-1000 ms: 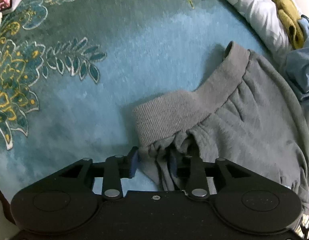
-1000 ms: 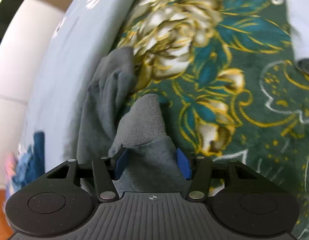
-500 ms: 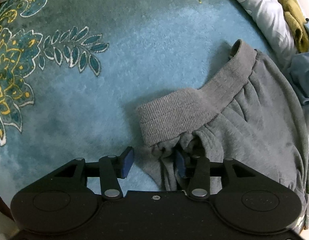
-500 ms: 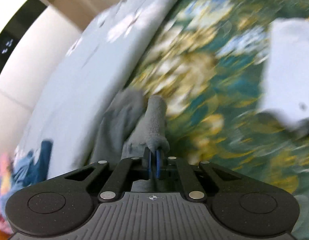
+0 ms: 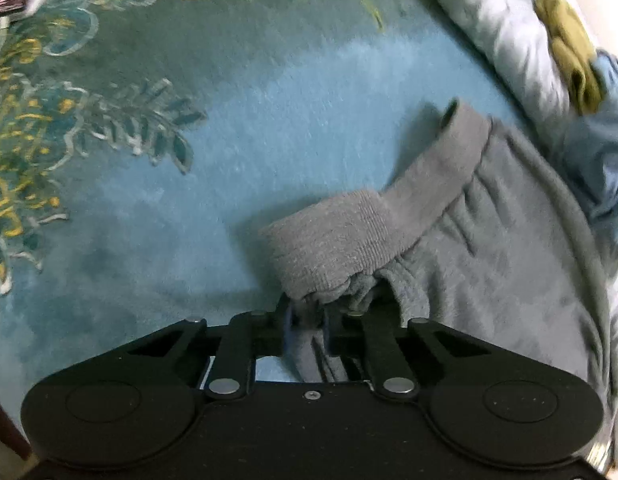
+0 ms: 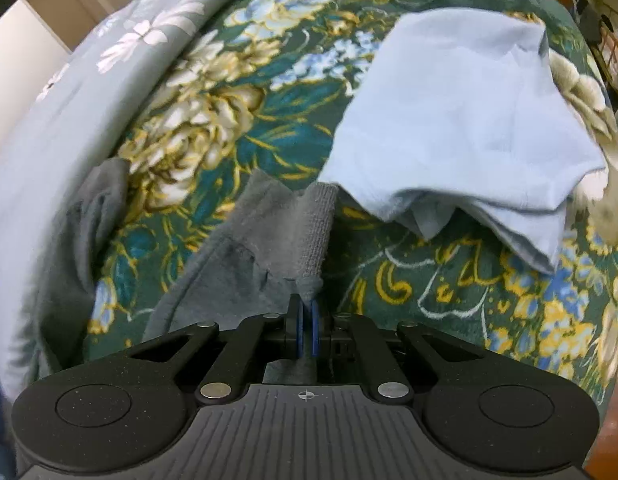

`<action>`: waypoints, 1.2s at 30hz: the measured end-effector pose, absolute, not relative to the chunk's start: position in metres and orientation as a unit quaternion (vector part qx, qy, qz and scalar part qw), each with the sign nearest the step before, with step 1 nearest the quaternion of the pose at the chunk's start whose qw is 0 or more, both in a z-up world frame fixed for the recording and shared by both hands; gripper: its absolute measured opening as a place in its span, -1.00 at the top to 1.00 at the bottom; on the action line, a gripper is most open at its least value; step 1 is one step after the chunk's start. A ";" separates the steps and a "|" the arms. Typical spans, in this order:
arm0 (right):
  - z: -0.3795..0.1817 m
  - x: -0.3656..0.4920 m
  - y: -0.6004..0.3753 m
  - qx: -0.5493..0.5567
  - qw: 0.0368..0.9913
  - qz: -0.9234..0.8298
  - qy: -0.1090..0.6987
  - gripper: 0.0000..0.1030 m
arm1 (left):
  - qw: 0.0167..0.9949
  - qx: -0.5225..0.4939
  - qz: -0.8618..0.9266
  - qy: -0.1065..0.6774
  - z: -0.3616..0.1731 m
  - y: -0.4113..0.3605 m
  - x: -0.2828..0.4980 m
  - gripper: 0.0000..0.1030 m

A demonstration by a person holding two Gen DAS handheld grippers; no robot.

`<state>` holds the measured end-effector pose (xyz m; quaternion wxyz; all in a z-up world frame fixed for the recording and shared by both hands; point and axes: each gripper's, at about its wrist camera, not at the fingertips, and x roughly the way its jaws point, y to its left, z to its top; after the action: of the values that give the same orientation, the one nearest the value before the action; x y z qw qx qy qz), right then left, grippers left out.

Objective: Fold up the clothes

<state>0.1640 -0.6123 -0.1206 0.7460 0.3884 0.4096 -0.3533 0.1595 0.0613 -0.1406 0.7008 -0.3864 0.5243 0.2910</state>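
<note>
Gripping a grey sweatshirt (image 5: 489, 264) that lies on a floral bedspread (image 5: 229, 152), the left claw (image 5: 307, 320) has just closed on bunched fabric beside a ribbed cuff (image 5: 329, 244), while the right claw (image 6: 307, 320) pinches another ribbed edge, likely to lift and straighten it for folding. A folded pale blue shirt (image 6: 461, 120) rests nearby.

One grey garment (image 5: 489, 264), one folded light-blue garment (image 6: 461, 120), two tools.

Grey sweatpants (image 5: 489, 256), teal floral rug (image 5: 237, 128), pale blue shirt (image 6: 461, 120)
</note>
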 end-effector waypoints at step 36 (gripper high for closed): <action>-0.105 0.094 -0.562 0.273 0.752 -0.324 0.505 0.86 | 0.684 -0.320 0.270 0.597 -0.117 0.118 0.070 0.59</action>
<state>0.0943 -0.5622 -0.1053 0.7523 0.2729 0.5048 -0.3235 0.0704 0.1180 -0.1175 0.6841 -0.3196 0.5975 0.2700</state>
